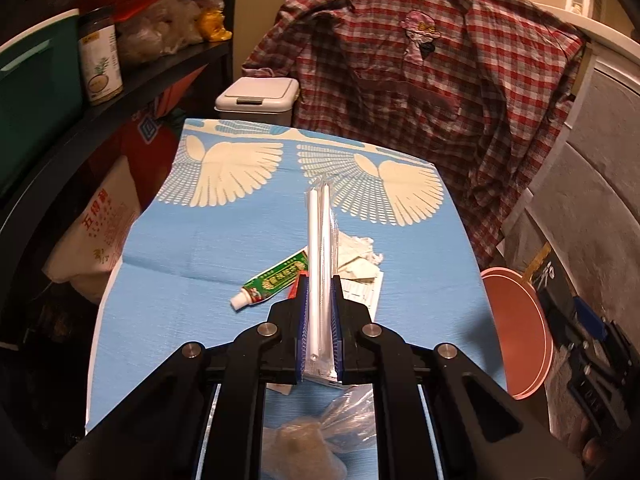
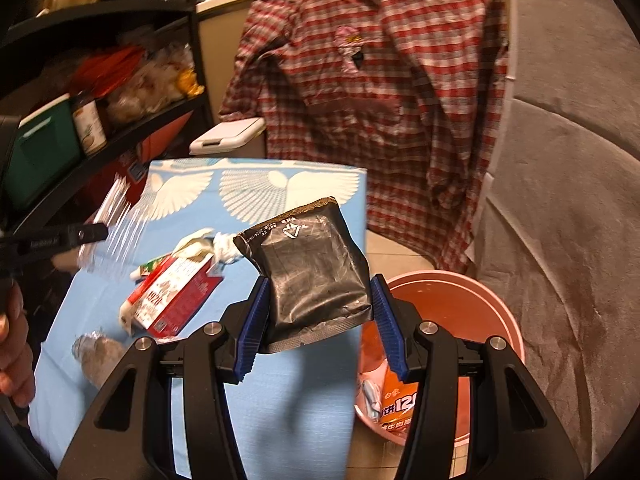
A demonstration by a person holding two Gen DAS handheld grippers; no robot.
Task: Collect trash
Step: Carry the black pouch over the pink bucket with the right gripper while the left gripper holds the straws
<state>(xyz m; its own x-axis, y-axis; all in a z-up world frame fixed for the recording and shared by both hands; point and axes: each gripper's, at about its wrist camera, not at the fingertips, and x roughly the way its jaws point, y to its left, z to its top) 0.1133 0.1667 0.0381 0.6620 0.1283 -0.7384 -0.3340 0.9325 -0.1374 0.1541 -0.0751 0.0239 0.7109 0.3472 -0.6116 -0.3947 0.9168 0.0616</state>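
Observation:
My left gripper (image 1: 319,280) is shut on a clear plastic pack of white straws (image 1: 320,248), held upright above the blue cloth-covered table (image 1: 180,264); it also shows in the right wrist view (image 2: 114,224). My right gripper (image 2: 320,284) holds a black foil packet (image 2: 308,264) between its blue pads, at the table's right edge beside the pink bucket (image 2: 460,292). On the table lie a green tube (image 1: 272,280), crumpled paper (image 1: 360,256), a red and white carton (image 2: 172,300) and a clear plastic bag (image 2: 98,354).
The pink bucket (image 1: 520,328) stands right of the table and holds an orange wrapper (image 2: 396,412). A white lidded bin (image 1: 258,98) stands behind the table. A plaid shirt (image 1: 420,80) hangs at the back. Dark shelves (image 1: 132,88) with jars stand left.

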